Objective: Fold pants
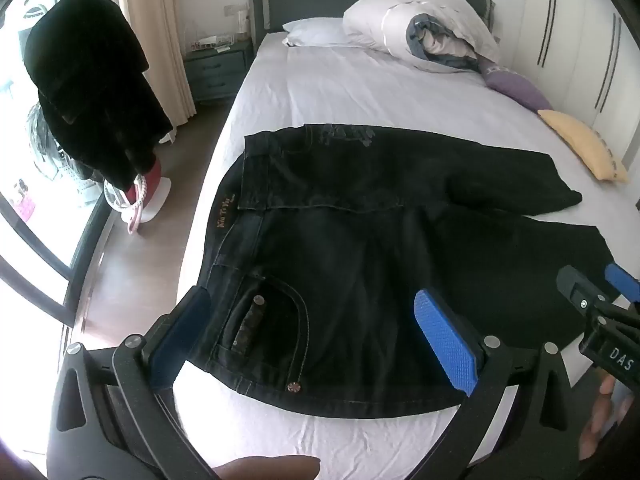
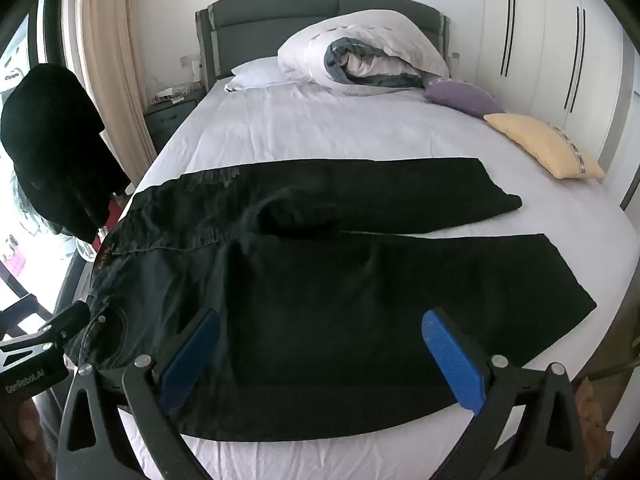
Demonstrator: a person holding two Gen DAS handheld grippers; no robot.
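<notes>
Black jeans (image 1: 360, 240) lie spread flat across the white bed (image 1: 340, 88), waistband to the left, both legs running right and slightly apart. My left gripper (image 1: 316, 332) is open and empty, hovering over the near front pocket by the waist. My right gripper (image 2: 324, 356) is open and empty, hovering over the near leg (image 2: 360, 300) around the thigh. The right gripper also shows at the right edge of the left wrist view (image 1: 600, 304); the left gripper shows at the left edge of the right wrist view (image 2: 48, 340).
A rolled duvet (image 2: 360, 52), a white pillow (image 2: 256, 74), a purple cushion (image 2: 460, 96) and a yellow cushion (image 2: 548, 146) lie at the head and right side of the bed. A dark garment (image 1: 92, 80) hangs on a stand left of the bed. Wardrobe doors (image 2: 560, 40) are on the right.
</notes>
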